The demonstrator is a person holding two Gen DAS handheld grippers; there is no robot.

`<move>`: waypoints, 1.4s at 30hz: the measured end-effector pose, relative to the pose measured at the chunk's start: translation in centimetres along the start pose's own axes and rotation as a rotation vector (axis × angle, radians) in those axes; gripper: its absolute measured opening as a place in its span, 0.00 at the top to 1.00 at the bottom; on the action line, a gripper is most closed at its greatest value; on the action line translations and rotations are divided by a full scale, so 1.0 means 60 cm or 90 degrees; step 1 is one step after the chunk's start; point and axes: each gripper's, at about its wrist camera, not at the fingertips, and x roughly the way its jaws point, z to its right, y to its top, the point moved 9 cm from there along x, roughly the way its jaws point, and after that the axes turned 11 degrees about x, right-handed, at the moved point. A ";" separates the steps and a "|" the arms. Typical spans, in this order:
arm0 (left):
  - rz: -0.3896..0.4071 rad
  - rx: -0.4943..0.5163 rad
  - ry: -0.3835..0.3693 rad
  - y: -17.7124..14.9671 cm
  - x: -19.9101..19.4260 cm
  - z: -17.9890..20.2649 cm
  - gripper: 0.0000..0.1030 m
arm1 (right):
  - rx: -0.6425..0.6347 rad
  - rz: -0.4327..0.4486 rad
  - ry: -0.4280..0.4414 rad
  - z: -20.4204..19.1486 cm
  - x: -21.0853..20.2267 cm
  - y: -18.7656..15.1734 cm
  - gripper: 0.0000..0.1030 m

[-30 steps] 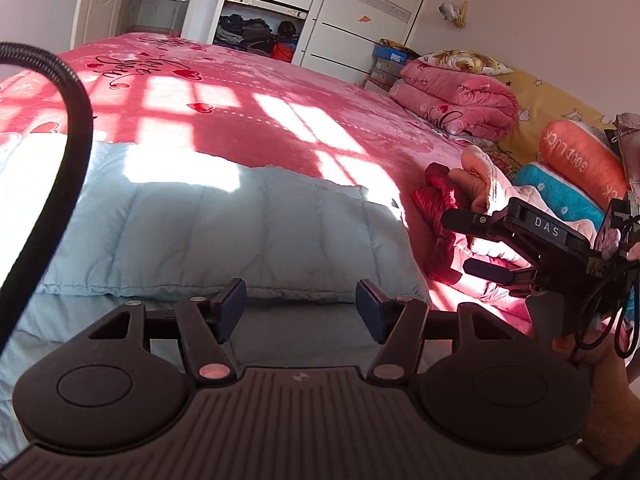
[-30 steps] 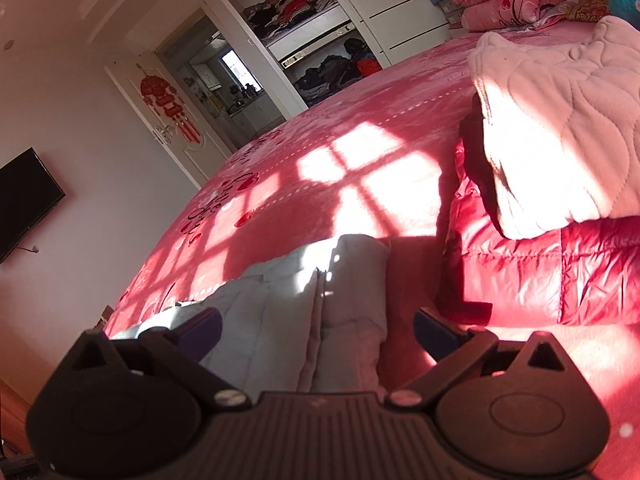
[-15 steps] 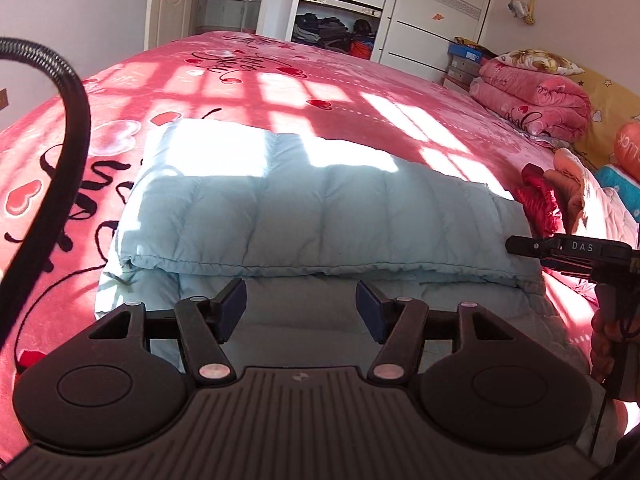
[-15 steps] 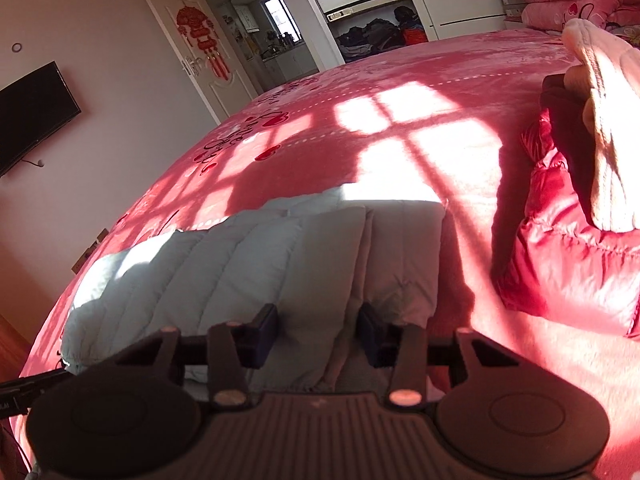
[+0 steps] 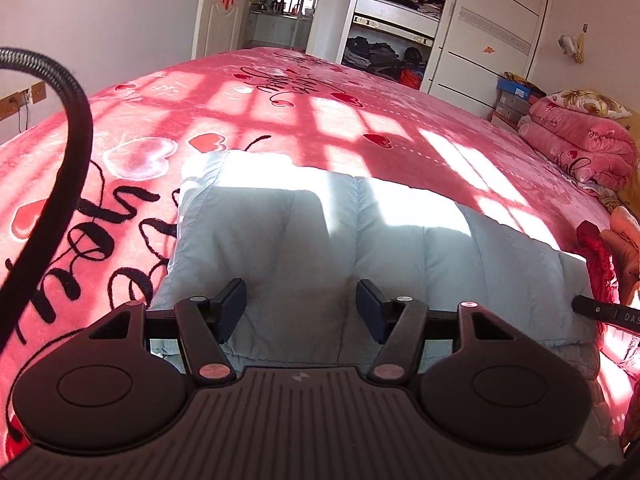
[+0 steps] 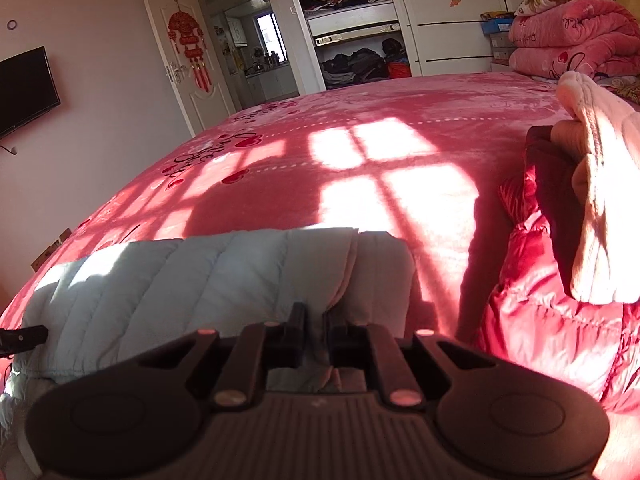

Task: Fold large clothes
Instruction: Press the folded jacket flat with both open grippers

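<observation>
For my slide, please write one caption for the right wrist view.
Right gripper closing on the pale blue jacket on the pink bed.

The widest free room is the bare pink bedspread (image 5: pixel 320 120) filling the upper half of both views, sunlit and flat back to the wardrobe (image 5: pixel 400 40) at top centre. In the lower middle the folded pale blue down coat (image 5: pixel 360 248) lies across the way as a low, soft hump. At the right edge of the right wrist view a red jacket (image 6: pixel 540 320) with a cream garment (image 6: pixel 600 208) heaped on it blocks that side, leaving only a narrow strip of bedspread between it and the coat. A stack of pink quilts (image 6: pixel 572 40) closes the upper right. In the left wrist view a black hose (image 5: pixel 60 168) arcs down the left edge.
</observation>
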 end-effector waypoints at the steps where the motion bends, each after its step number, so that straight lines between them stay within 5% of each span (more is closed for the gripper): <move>1: 0.003 0.000 0.003 0.002 -0.004 0.003 0.29 | -0.001 -0.002 -0.002 0.000 -0.002 0.000 0.83; 2: 0.009 0.002 0.005 0.004 -0.008 0.004 0.29 | -0.004 0.001 -0.007 0.000 -0.005 0.002 0.76; 4: 0.032 0.018 0.010 0.010 -0.026 0.009 0.28 | -0.020 0.025 -0.016 -0.006 -0.018 0.011 0.42; 5: 0.041 0.031 0.015 0.014 -0.035 0.014 0.28 | -0.031 0.048 -0.021 -0.012 -0.025 0.019 0.40; 10: 0.069 0.072 0.026 0.038 -0.036 0.020 0.28 | -0.071 0.113 0.020 -0.053 -0.060 0.036 0.39; 17: 0.038 0.075 0.054 0.072 0.050 0.029 0.36 | -0.102 0.050 0.073 -0.103 -0.010 0.009 0.40; 25: -0.008 0.109 0.122 0.054 0.139 0.008 0.32 | -0.096 -0.031 0.050 -0.089 0.075 -0.023 0.41; 42: -0.011 0.100 0.114 0.038 0.185 -0.005 0.30 | -0.111 -0.004 0.052 -0.085 0.110 -0.050 0.38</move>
